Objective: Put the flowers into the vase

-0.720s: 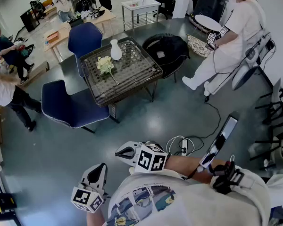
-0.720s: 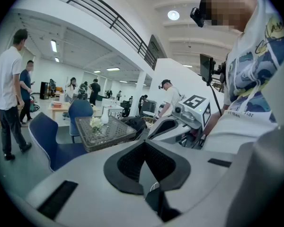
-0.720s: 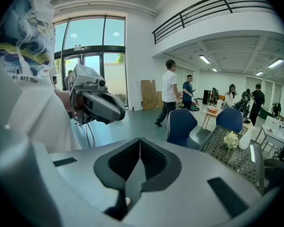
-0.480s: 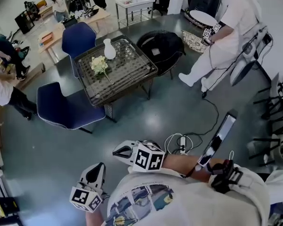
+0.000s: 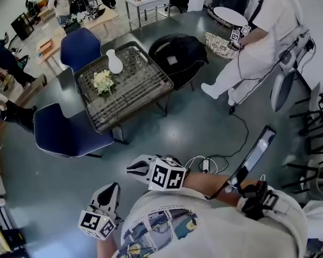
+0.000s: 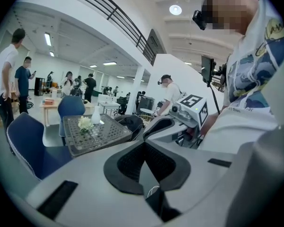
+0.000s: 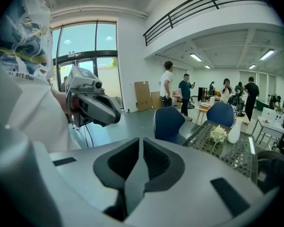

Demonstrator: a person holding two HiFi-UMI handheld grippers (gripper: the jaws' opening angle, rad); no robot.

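Flowers (image 5: 103,81), the item under task, lie on the bench (image 5: 142,87) in the upper left of the head view, not in the vase.

Bench: dark, square, with a perforated top, standing on a grey floor (image 5: 177,133).

Seating: one blue chair (image 5: 79,44) stands against the bench's upper-left side, a second blue chair (image 5: 64,133) against its lower-left side. A black chair (image 5: 177,55) stands at its upper-right corner.

Personnel: a person in white (image 5: 258,47) stands at the upper right of the frame, well apart from the bench.

Left tool (image 5: 110,189): bottom left of the frame, over the floor, well apart from the bench. Its own view shows the jaws together with nothing between them.

Right tool (image 5: 130,169): just above and right of the left tool, tips towards the left of the frame. Its own view shows the jaws together and empty.

Vase (image 5: 114,62): white, upright, near the upper edge of the bench, just beside the blooms on their upper right. Contact between the two cannot be confirmed.

Flowers, detail: a pale bunch lying flat, blooms towards the upper left, stem running towards the lower right across the bench top.
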